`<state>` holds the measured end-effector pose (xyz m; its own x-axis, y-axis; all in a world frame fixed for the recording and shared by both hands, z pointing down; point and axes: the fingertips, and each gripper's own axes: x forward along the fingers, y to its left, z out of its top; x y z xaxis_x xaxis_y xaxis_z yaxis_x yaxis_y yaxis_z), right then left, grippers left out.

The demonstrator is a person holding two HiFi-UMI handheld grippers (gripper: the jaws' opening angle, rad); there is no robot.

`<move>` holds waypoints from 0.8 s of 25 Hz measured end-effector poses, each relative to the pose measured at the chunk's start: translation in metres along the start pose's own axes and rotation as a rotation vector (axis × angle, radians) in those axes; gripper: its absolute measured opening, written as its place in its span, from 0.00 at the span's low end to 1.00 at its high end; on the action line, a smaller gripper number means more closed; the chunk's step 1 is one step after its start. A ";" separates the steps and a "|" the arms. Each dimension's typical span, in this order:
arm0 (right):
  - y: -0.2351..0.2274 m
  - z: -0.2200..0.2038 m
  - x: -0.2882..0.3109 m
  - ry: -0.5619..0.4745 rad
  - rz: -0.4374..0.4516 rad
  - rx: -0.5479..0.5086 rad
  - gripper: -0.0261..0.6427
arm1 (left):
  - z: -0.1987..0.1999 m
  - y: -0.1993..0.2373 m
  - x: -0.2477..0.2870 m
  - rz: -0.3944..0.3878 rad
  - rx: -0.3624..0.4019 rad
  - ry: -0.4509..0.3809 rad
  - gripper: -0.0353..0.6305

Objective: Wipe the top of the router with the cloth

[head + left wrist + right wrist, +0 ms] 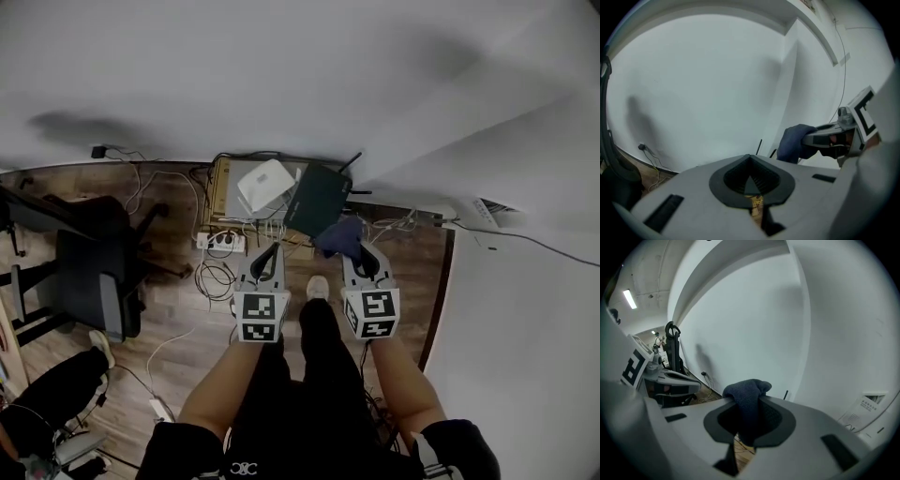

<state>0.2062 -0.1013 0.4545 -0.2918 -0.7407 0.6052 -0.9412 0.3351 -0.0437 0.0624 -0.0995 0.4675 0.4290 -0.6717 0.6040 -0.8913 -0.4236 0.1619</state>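
A black router [319,199] with thin antennas lies on the floor by the wall, just ahead of the person's feet. Beside it on the left is a white device [263,186]. My right gripper [356,251] is shut on a dark blue cloth [339,236], which bunches above the router's near right corner. That cloth [747,401] hangs between the jaws in the right gripper view. My left gripper [268,251] is held level with the right one, shut and empty, near the router's left edge. From the left gripper view [750,159], the cloth [793,143] shows at the right.
A flat cardboard box [221,187] lies under the white device. A power strip [222,242] and tangled cables lie on the wood floor. A dark office chair [89,267] stands at the left. The white wall [300,75] rises just behind the router.
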 end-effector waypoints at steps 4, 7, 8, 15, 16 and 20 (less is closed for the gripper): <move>0.003 -0.035 0.033 0.080 0.096 -0.005 0.09 | -0.035 0.014 0.026 0.013 -0.036 0.029 0.04; 0.002 -0.048 0.058 0.108 0.161 -0.003 0.09 | -0.063 0.028 0.045 0.019 -0.063 0.049 0.04; -0.001 -0.050 0.066 0.109 0.173 -0.005 0.09 | -0.073 0.032 0.052 0.024 -0.069 0.055 0.04; -0.011 -0.055 0.120 0.121 0.265 -0.007 0.09 | -0.139 0.060 0.084 0.060 -0.142 0.093 0.04; -0.010 -0.057 0.127 0.125 0.285 -0.032 0.09 | -0.146 0.062 0.087 0.061 -0.148 0.099 0.04; 0.001 -0.077 0.154 0.210 0.378 -0.140 0.09 | -0.163 0.067 0.092 0.055 -0.145 0.110 0.04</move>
<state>0.1733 -0.1706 0.6087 -0.5557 -0.4219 0.7163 -0.7391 0.6453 -0.1933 0.0182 -0.0903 0.6609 0.3670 -0.6177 0.6955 -0.9283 -0.2906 0.2318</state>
